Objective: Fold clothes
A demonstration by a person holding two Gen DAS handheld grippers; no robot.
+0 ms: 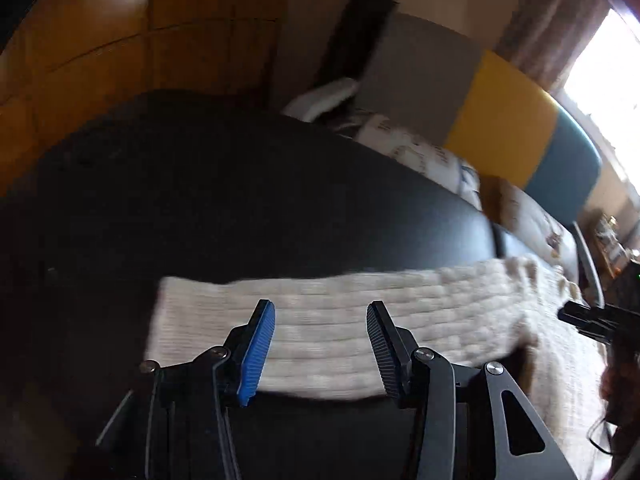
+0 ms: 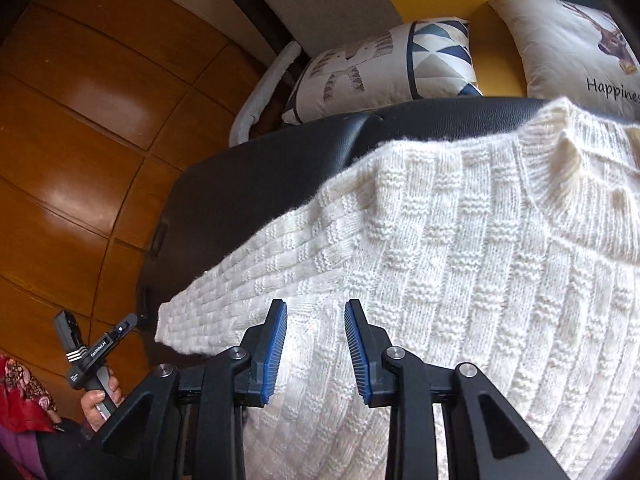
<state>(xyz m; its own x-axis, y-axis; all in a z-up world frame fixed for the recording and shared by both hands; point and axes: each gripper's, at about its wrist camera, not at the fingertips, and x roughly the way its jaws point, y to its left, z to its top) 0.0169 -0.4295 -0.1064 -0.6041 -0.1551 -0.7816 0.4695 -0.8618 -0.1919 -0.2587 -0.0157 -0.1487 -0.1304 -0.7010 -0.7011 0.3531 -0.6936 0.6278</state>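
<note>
Left hand-held gripper (image 1: 320,344) spread above white sweater (image 2: 460,260); right hand-held gripper (image 2: 316,350) spread, sweater unpinched.

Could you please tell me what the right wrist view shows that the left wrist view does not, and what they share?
Only the right wrist view shows the sweater's neckline, a cushion printed "Happines", and a hand gripping the left tool. Only the left wrist view shows the bright window and teal panel. Both show the white knit sweater on the black cushion, with each tool's jaws apart and empty.
</note>
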